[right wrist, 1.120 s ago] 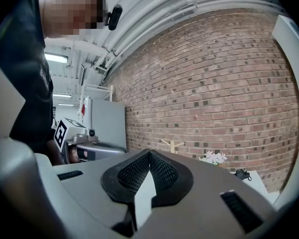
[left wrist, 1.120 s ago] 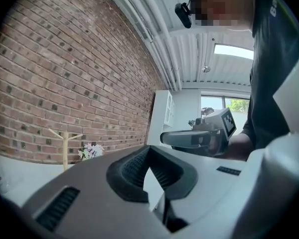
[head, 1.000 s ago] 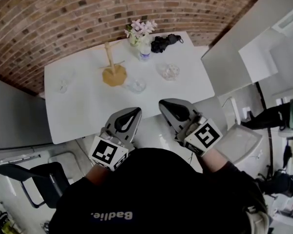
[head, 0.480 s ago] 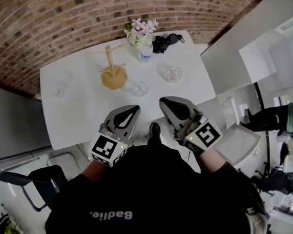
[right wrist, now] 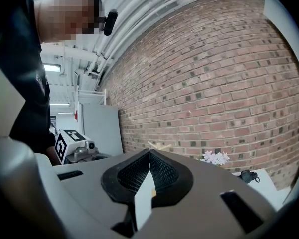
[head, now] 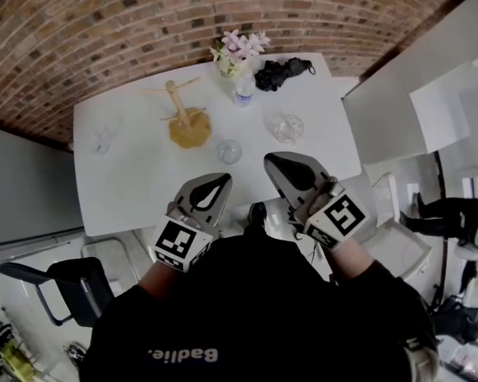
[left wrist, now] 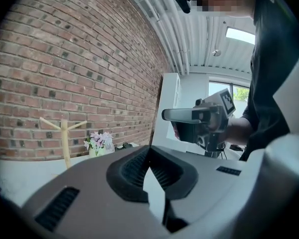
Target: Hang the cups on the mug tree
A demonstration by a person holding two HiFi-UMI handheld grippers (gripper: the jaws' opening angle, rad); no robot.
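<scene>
Wooden mug tree (head: 188, 126) stands far beyond closed left gripper (head: 223, 180) and closed right gripper (head: 270, 160).

mug tree (left wrist: 65, 143) base: behind left tool (left wrist: 149, 151) | cups (head: 229, 150): faint, perhaps 3

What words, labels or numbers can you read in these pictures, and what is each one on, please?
"Badlie.", as best it reads: on the person's dark top, head view.
Label on the bottle: too small to read.
Cubes on the left gripper and right gripper: black-and-white square patterns, no letters.
</scene>
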